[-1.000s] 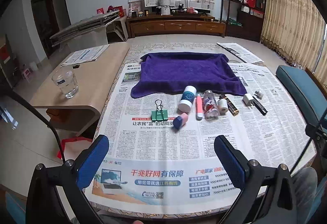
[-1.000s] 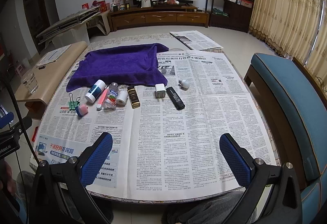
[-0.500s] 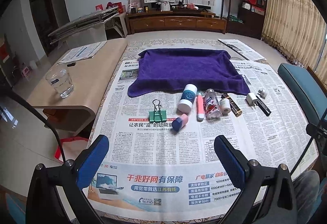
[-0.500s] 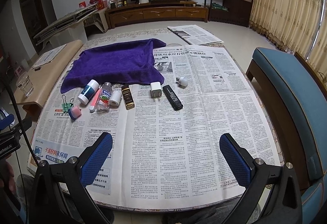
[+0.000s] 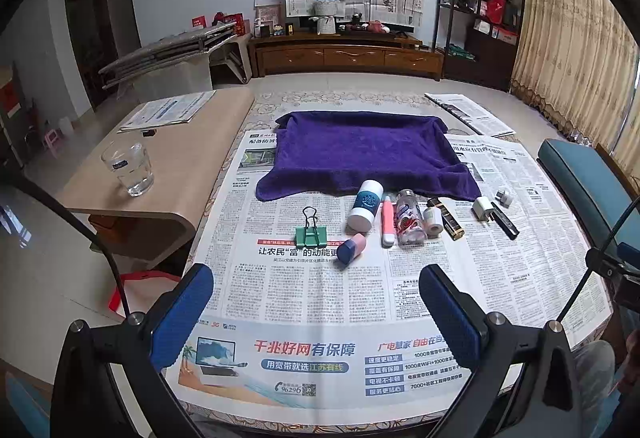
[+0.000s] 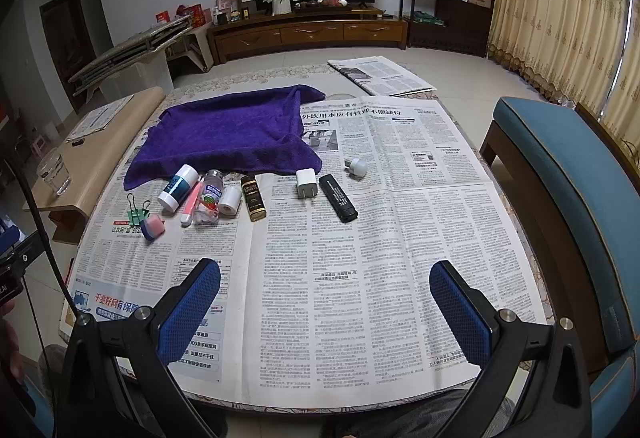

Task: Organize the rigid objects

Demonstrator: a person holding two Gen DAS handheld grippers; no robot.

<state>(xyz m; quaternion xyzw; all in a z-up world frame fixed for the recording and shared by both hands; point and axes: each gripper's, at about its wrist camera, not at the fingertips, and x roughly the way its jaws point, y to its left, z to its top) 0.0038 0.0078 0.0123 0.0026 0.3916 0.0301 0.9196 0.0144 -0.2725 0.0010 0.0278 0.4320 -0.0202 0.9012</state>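
- Apparently not begun: small rigid objects lay in a row on the newspapered table, just before the purple towel.
- Left tongs and right tongs wide open, empty, well short of them.

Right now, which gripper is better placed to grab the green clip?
Probably the left. The green clip lies just ahead of the open left gripper. For the open right gripper it sits far off to the left, at the end of the row.
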